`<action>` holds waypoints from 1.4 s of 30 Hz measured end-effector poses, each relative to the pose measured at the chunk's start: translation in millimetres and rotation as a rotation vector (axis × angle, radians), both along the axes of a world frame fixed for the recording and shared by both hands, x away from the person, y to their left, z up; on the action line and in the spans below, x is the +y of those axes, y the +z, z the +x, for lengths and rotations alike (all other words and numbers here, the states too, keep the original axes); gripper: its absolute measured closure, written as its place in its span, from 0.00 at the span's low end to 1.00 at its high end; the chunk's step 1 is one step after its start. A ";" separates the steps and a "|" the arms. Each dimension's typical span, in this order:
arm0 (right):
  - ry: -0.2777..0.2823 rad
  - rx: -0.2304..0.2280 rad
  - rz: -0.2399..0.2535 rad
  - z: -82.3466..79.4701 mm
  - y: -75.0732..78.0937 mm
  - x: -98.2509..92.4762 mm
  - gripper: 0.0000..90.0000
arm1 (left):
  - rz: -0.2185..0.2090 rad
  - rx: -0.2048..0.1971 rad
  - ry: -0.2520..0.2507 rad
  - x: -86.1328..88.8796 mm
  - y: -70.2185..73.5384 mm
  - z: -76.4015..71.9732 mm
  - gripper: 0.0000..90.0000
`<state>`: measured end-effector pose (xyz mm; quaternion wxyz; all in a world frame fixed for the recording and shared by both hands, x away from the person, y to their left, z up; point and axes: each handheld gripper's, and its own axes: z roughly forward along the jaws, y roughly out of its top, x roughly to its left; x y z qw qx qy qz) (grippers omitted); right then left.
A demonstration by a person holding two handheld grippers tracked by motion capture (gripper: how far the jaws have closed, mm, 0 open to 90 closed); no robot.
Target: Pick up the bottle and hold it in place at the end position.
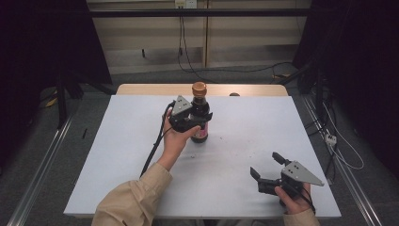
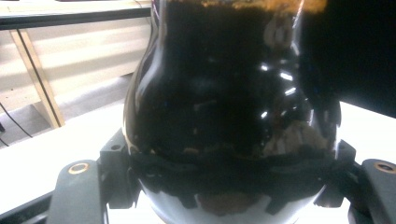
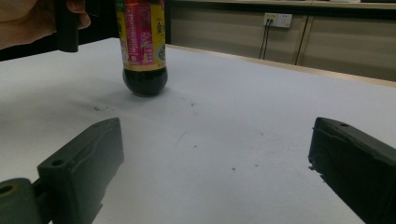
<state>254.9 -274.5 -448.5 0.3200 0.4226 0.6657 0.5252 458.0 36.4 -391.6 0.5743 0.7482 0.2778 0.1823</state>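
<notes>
A white table (image 1: pixel 117 155) fills the middle of the high view, with a dark floor around it and a wall with cables along the top. Left of centre, a sleeved arm reaches up from the bottom edge, and the left gripper (image 1: pixel 195 123) is clamped around the upper body of a dark sauce bottle (image 1: pixel 199 114). The bottle stands upright on the table, just above the frame's centre, with a copper-coloured cap (image 1: pixel 199 88) and a red label. In the left gripper view, both jaws press against the dark glass. At the lower right of the high view, the right gripper (image 1: pixel 265 165) rests near the table's front edge, jaws spread wide and holding nothing, well apart from the bottle. With the bottle steadied, the cap looks like the likely next target, so the free claw would need to travel up and left.
</notes>
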 end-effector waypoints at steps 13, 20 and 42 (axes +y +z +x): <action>0.005 -0.001 -0.002 -0.1 0.0 -0.5 0.03 | 0.022 -0.010 -0.027 -13.1 -5.5 -1.8 0.30; 0.006 0.002 -0.004 0.0 -0.7 0.5 0.03 | 0.024 -0.012 -0.059 -12.2 -6.7 -3.4 0.31; 0.019 0.023 -0.014 1.2 -3.6 2.4 0.03 | 0.000 -0.022 -0.083 -2.7 -14.3 -3.3 0.32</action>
